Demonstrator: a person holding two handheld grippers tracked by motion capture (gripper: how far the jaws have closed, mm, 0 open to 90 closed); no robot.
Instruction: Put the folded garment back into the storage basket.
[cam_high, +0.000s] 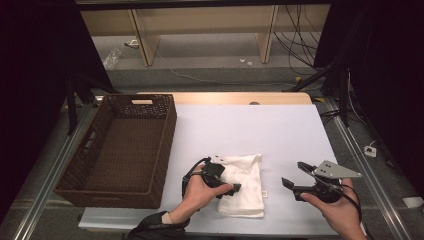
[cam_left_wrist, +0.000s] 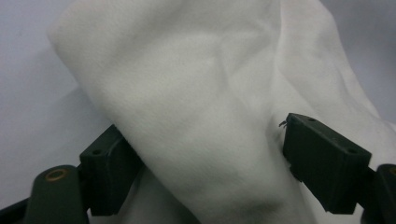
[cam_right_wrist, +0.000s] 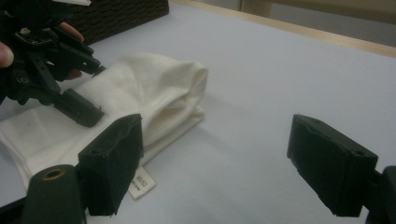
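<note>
The folded white cloth (cam_high: 243, 184) lies on the desk (cam_high: 280, 130), just right of the wicker basket (cam_high: 120, 150) and near the desk's front edge. The left hand-held gripper (cam_high: 231, 189) sits low over the cloth with its jaws apart, straddling a raised fold; in the left gripper view the cloth (cam_left_wrist: 205, 112) bulges up between the two black jaws, and I cannot tell for sure that the pads press it yet, so I read this gripper as not yet clamped. The right hand-held gripper (cam_high: 295, 176) hangs right of the cloth, jaws wide, holding nothing; its view shows the cloth (cam_right_wrist: 154, 93) with a small label (cam_right_wrist: 141, 182) at the near corner. The step in hand looks like taking hold of the cloth for a move to the basket. To do it well, the left jaws should sink far enough that every folded layer sits between the pads, then close firmly on the thick part of the fold rather than on a loose top layer, which could peel off and let the cloth unfold. A straight lift keeps the fold intact.
</note>
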